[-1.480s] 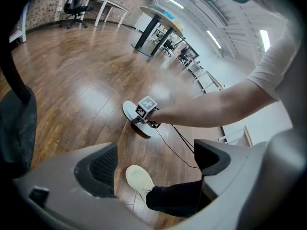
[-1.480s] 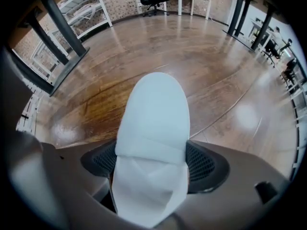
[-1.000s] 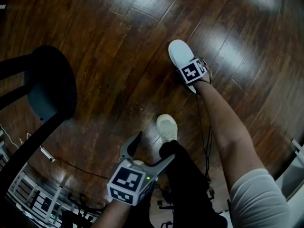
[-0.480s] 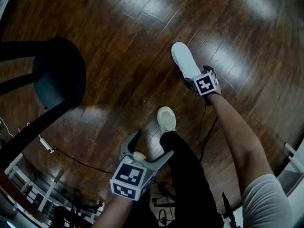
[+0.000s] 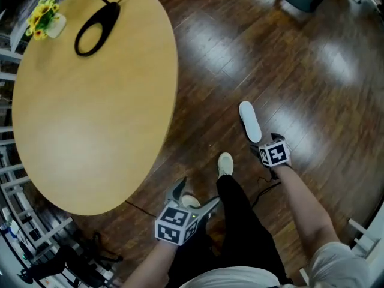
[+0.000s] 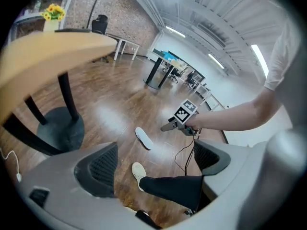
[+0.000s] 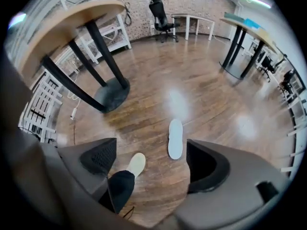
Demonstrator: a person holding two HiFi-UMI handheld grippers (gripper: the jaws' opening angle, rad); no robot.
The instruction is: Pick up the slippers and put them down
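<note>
One white slipper (image 5: 249,122) lies flat on the dark wooden floor, also seen in the left gripper view (image 6: 144,138) and in the right gripper view (image 7: 175,139). My right gripper (image 5: 263,147) hangs high above its near end, clear of it. Its jaws (image 7: 151,159) are closing with nothing between them; the left gripper view shows that gripper (image 6: 169,126) in the air. My left gripper (image 5: 197,195) is held at the lower middle, open and empty (image 6: 153,164). A person's cream shoe (image 5: 225,164) stands on the floor between the two grippers.
A big round wooden table (image 5: 90,113) fills the left, with a black ring-shaped object (image 5: 96,27) and yellow flowers (image 5: 43,15) on it. Its dark base (image 7: 111,96) stands on the floor. White racks (image 7: 38,109) line the left. A cable (image 5: 264,188) hangs below the right arm.
Both grippers have risen well above the floor and the view has pulled back. The right gripper has left the slipper's heel end; the slipper stays on the floor.
</note>
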